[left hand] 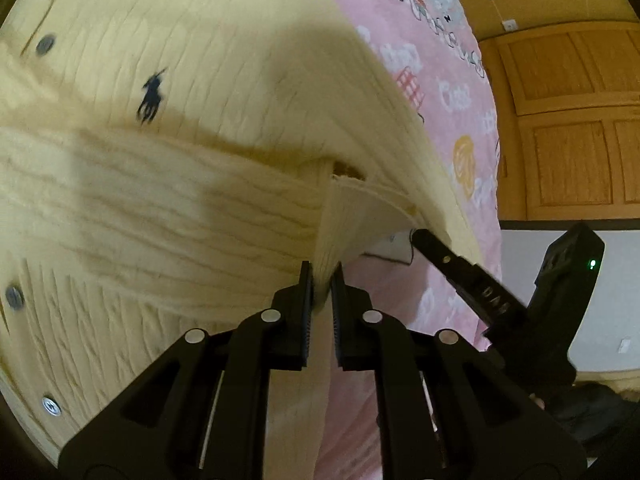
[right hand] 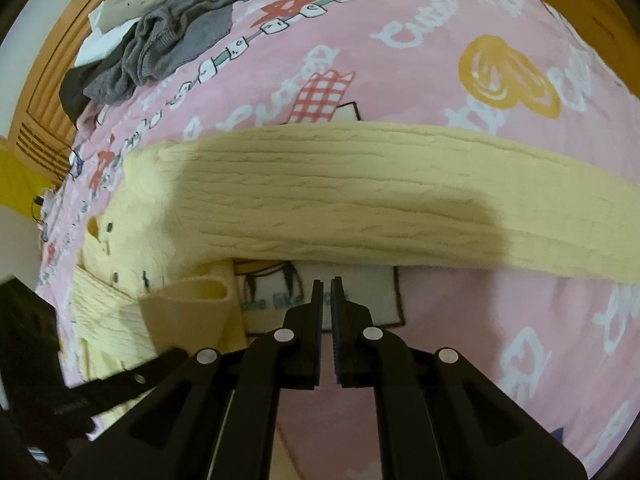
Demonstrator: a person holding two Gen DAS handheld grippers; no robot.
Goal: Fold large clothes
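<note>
Cardigan (left hand: 160, 208) cuff pinched in the downward-tilted left gripper (left hand: 322, 280); right gripper (right hand: 327, 285) nearly closed, empty, pointing down.

— How is the scene lit?
— Warm, fairly even indoor light is given from above; a soft broad shadow is cast across the yellow cardigan (left hand: 168, 184) in both views.
— And sharpness?
— Motion blur is seen on the knit and on the pink bedspread (right hand: 460, 320). Strong fisheye bending and dark vignetting are found at the edges. No glare is noted.
</note>
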